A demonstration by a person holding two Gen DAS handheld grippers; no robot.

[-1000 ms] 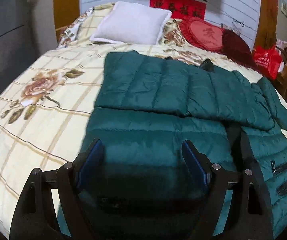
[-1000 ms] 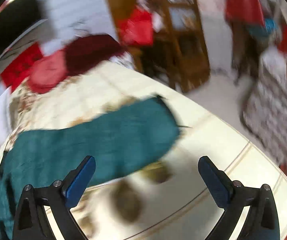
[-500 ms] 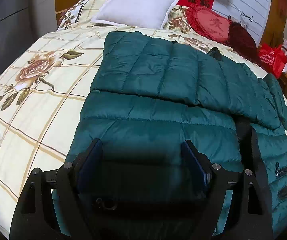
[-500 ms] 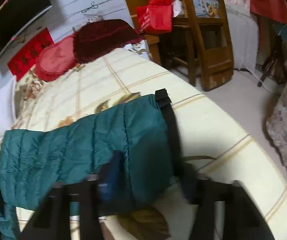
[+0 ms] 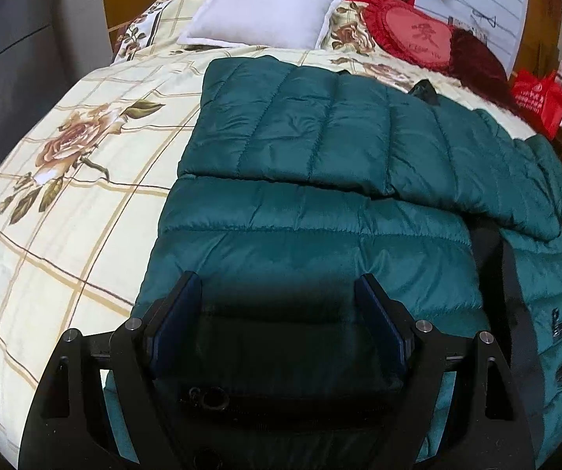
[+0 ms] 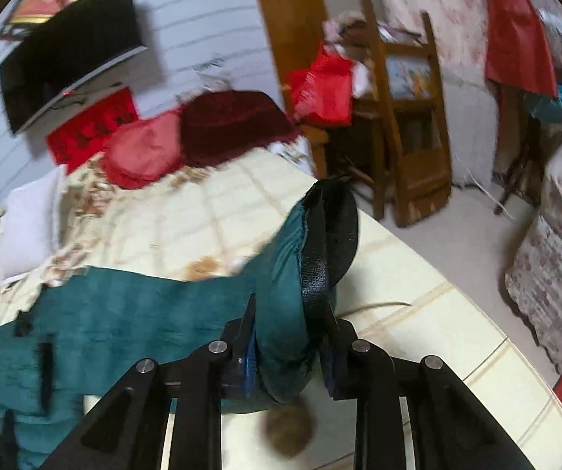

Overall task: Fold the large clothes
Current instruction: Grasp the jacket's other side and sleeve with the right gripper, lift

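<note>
A dark green quilted jacket point(image 5: 320, 149) lies spread across the flowered bed point(image 5: 65, 235), with one panel folded over its body. My left gripper point(image 5: 279, 305) hovers open over the jacket's near hem, its fingers wide apart and gripping nothing. In the right wrist view the jacket's sleeve point(image 6: 163, 313) runs in from the left. My right gripper point(image 6: 289, 313) is closing on the sleeve end, and its pads press the green fabric just behind the black cuff point(image 6: 332, 227). The cuff stands up off the bed point(image 6: 418, 333), lifted.
A white pillow point(image 5: 265, 8), a red heart cushion point(image 5: 410, 35) and a dark red cushion point(image 5: 473, 55) lie at the head of the bed. A red bag point(image 6: 320, 86) and a wooden chair point(image 6: 410, 117) stand past the bed's right edge. A television point(image 6: 69, 51) hangs on the wall.
My right gripper went from wide open above the sleeve to closed on its cuff end and raised it off the bed. The left gripper tipped slightly downward and stayed open.
</note>
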